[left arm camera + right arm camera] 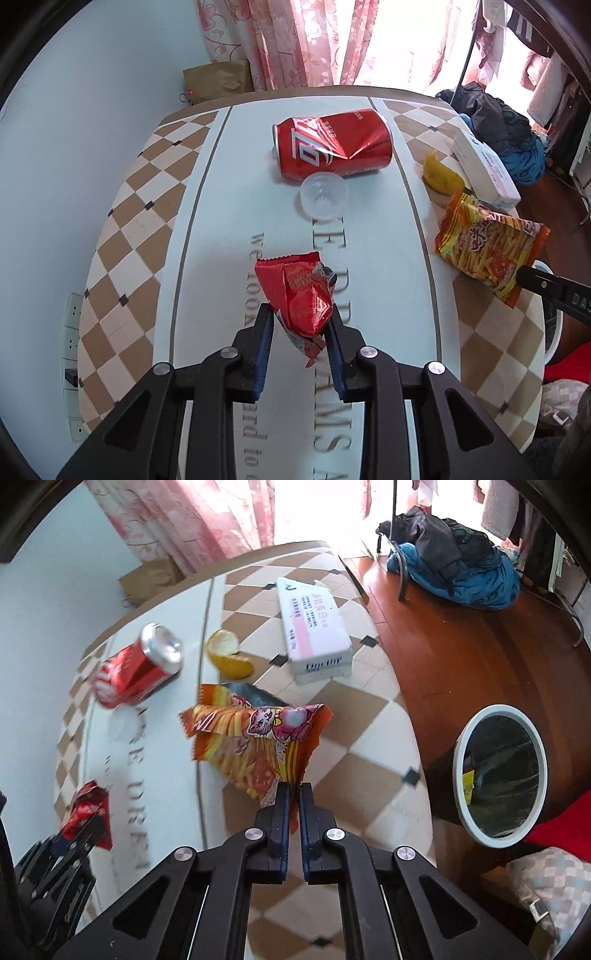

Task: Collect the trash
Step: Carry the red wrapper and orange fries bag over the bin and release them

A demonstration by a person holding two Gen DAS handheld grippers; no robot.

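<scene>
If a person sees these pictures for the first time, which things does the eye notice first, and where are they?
Each gripper holds a snack bag above the table: the left gripper a red wrapper, the right gripper an orange snack packet. A dented red can lies on its side mid-table beside a clear cup.

The surface (pixel 140 206) carries a tan-and-white diamond check flanking a plain white band with grey lettering. The dented can (pixel 332 144) is red with white markings; one snack wrapper (pixel 303 295) is red, the other (pixel 255 749) orange-yellow with a pink cat. Curtains (pixel 295 40) show pink florals.
</scene>
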